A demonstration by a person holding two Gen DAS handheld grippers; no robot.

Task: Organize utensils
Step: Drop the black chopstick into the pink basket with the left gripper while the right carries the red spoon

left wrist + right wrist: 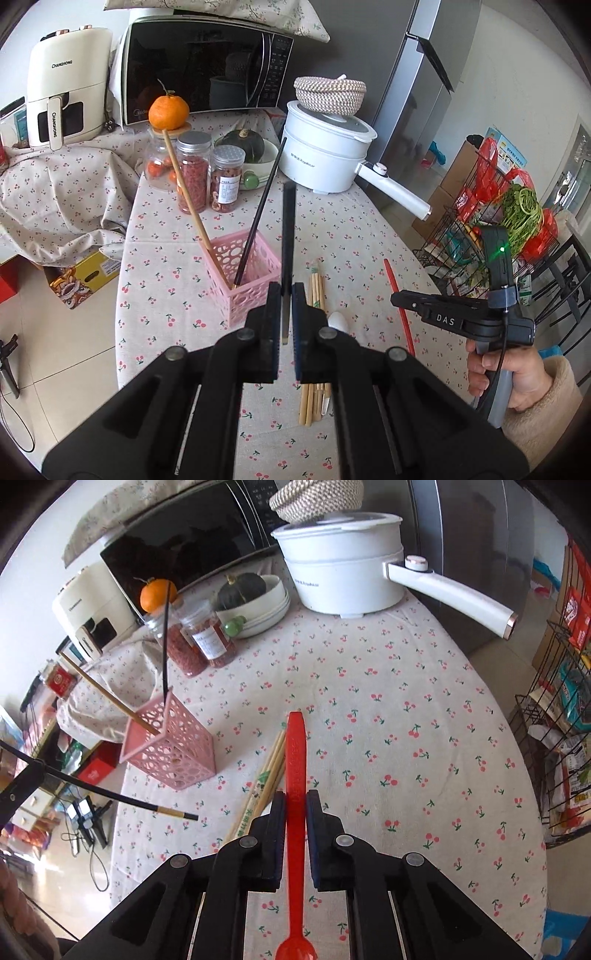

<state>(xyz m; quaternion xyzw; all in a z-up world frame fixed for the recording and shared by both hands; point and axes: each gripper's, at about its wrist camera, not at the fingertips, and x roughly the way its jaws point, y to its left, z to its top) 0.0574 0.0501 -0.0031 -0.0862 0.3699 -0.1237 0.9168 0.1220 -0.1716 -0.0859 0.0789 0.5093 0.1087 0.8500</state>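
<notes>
Reading "CHANGHONG" on air fryer (pixel 62 92), "DAS" on right gripper (pixel 397 299).

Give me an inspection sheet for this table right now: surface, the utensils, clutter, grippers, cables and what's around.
Surface: round table under a cherry-print cloth.
Job's things: pink basket holds one bamboo chopstick and one black chopstick; loose bamboo chopsticks lie beside it on the cloth, next to a white spoon.
Clutter: jars, orange, squash in a bowl, white electric pot, microwave.
Grippers: left gripper shut on a black chopstick; right gripper shut on a red spoon.
Cables: one runs along the right gripper's handle; more on the floor.
Surroundings: fridge, wire rack of groceries.
</notes>
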